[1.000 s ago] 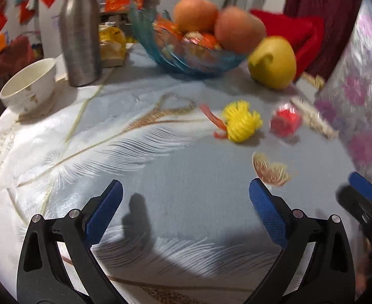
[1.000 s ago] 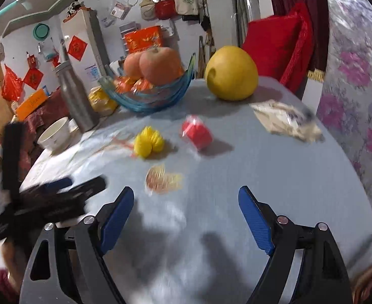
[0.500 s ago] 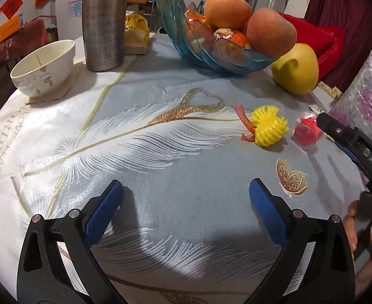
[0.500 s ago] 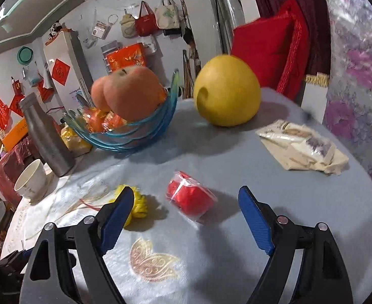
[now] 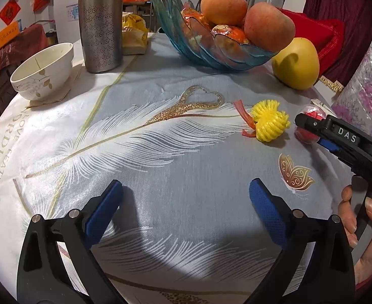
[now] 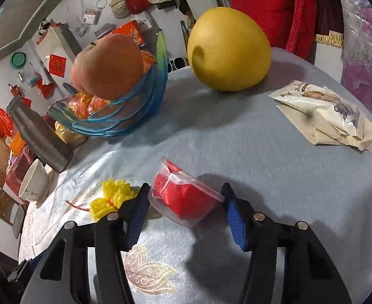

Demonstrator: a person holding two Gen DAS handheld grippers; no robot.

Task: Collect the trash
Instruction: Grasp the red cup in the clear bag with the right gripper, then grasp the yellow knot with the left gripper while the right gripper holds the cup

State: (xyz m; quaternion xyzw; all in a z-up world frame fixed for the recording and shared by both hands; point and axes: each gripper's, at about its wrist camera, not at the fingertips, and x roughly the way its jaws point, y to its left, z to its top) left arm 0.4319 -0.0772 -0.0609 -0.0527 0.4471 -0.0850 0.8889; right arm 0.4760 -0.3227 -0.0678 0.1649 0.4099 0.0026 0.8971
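A clear plastic wrapper with red contents lies on the grey tablecloth, between the blue pads of my right gripper. The jaws stand around it, narrowed but open, with small gaps on both sides. The wrapper also shows in the left wrist view, partly behind the right gripper. A yellow foam fruit net with a red strip lies just left of it. A cream snack wrapper lies at the right. My left gripper is open and empty over the feather print.
A blue glass bowl of fruit, a yellow pomelo, a steel flask and a white bowl stand at the back of the table. A red cushion is behind the pomelo. The table edge runs close on the right.
My right gripper has moved forward to the red wrapper and its jaws have narrowed around it. My left gripper has hardly moved.
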